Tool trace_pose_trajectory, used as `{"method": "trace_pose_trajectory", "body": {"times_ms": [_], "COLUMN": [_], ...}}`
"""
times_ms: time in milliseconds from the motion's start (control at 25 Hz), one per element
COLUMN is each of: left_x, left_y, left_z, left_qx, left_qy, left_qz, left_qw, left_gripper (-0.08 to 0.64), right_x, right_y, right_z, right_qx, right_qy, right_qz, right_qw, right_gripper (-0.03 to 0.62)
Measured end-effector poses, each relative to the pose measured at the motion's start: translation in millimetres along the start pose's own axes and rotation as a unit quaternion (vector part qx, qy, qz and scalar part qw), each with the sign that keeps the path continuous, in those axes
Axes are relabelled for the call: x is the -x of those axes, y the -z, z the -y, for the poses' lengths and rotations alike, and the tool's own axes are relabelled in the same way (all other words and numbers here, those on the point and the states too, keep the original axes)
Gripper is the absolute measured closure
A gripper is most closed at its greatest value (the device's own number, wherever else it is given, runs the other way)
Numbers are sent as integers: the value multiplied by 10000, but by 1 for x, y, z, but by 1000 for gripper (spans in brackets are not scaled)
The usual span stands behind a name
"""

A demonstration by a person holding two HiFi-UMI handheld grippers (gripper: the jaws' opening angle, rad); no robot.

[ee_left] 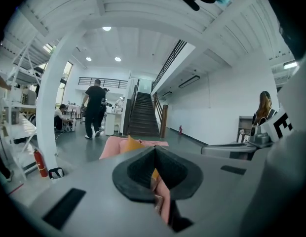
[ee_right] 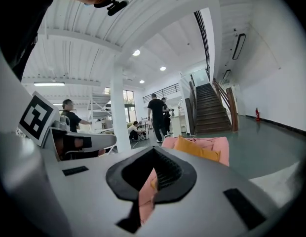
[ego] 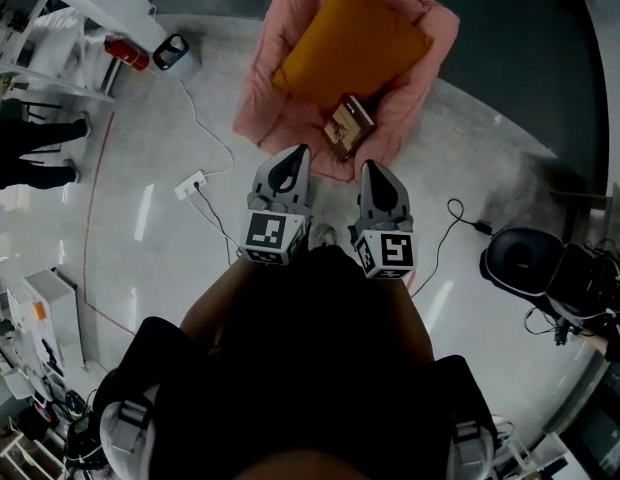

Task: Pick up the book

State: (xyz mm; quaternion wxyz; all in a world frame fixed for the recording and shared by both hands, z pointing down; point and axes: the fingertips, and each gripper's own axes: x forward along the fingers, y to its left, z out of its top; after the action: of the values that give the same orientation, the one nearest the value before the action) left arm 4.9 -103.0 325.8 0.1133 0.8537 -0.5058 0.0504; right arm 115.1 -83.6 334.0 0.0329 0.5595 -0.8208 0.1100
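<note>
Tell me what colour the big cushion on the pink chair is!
Orange. The cushion shows best in the head view.

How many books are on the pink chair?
1. The book lies on the seat of the pink chair, just in front of the orange cushion. Another could be hidden under that cushion.

- Bare floor (ego: 440, 168) is lying open in front of the pink armchair (ego: 430, 58).
- An orange cushion (ego: 350, 43) is filling the armchair's back.
- A white power strip (ego: 191, 183) is lying left of the armchair.
</note>
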Motion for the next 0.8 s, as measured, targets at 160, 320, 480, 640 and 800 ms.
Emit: {"method": "trace_pose_trajectory", "body": {"times_ms": [160,320,480,640,800], "left_x": [-25,-57,-86,-114,-133], "left_y": [9,11,18,37,67], "left_z": [-6,-9,-14,-14,-20], "left_qx": [11,1,103,125,279], "left_qy": [78,178,267,418,455], "left_qz": [-123,-140,-59,-70,-255], "left_qw": [9999,9997,9996,9990,9982], "left_gripper": [554,554,554,554,554], "right_x": [-19,-41,-62,-83,-97], "right_y": [13,26,44,71,101], "right_z": [15,33,47,65,84], "right_qx": [-113,-208,-310,-356,-424], "right_qy": [48,117,162,162,337], "right_qz": [-161,-334,-496,-698,-841], "right_qw": [9998,9992,9982,9968,9950], "right_gripper": [591,591,591,591,591]}}
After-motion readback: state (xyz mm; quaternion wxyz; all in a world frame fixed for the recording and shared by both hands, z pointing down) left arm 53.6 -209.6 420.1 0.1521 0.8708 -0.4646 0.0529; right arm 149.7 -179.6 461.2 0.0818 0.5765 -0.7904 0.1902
